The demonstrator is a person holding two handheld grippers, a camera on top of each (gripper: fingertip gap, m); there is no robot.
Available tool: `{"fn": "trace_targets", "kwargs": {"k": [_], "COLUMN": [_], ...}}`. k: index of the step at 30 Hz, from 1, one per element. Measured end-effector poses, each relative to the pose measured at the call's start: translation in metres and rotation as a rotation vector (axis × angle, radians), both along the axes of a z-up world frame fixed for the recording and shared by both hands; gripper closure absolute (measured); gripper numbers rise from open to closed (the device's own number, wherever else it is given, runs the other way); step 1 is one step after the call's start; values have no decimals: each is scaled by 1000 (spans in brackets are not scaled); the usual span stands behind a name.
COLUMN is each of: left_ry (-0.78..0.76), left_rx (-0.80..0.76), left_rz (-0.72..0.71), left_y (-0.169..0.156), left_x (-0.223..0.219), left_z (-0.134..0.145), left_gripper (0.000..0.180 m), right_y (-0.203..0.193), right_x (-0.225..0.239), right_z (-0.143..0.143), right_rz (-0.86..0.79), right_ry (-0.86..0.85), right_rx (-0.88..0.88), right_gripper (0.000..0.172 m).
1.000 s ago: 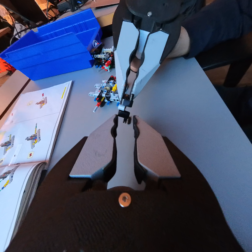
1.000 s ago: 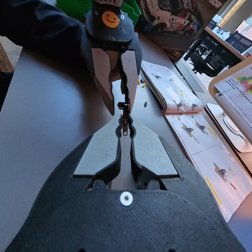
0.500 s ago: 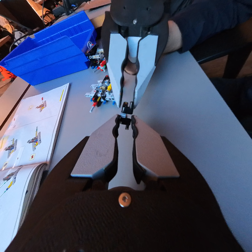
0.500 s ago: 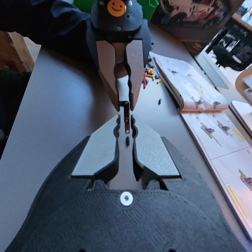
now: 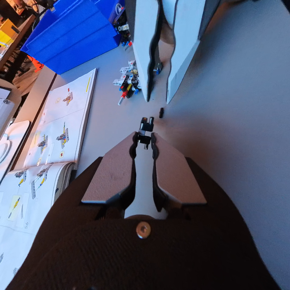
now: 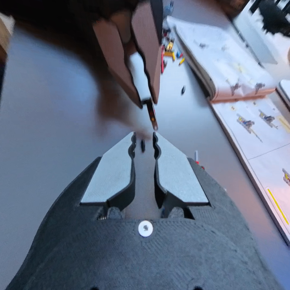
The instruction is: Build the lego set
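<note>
A small black and grey plastic brick assembly [image 5: 145,133] is pinched between the narrow jaws of the left gripper [image 5: 144,138], its far end sticking out past the tips above the grey worktop [image 5: 227,109]. Just beyond it, a short black pin [image 5: 161,112] lies on the worktop. The right gripper [image 6: 143,138] is held low over that pin, jaws parted and gripping nothing. Farther off, near the left edge, an open instruction booklet [image 5: 62,125] and a blue plastic bin [image 5: 70,40] are seen.

Worktop [image 5: 219,109] looked smooth, matt grey. Blue bin [image 5: 75,40] was glossy plastic; booklet [image 5: 65,119] was smooth paper. Fingers [image 5: 116,174] looked matt, faintly grainy, on ribbed black printed plastic.
</note>
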State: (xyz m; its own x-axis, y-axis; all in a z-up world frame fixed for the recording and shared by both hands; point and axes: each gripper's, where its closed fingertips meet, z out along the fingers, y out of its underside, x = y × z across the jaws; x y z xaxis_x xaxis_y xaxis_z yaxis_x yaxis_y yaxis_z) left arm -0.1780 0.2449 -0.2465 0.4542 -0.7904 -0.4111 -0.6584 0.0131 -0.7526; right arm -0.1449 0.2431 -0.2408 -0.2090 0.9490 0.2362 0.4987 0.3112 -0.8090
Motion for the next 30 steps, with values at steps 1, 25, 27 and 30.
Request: {"fn": "trace_targets", "kwargs": {"k": [1,25,27,30], "left_ry": [7,-5,12,25], "left_rx": [-3,-67,-61,-56], "left_rz": [-1,-38,-29,-9], "left_y": [0,-11,-10,-8], "left_x": [3,29,28,28], "left_z": [-1,-5,-7,-8], "left_gripper": [167,167,167,167], "right_y": [-3,-15,-15,-13], "right_x": [-4,-12,-12,-13], "right_z": [8,0,-1,-2], "right_rz": [2,51,43,26], "right_ry": [44,29,18,11], "right_rx": [-10,127,96,69], "right_gripper": [151,160,160,160]}}
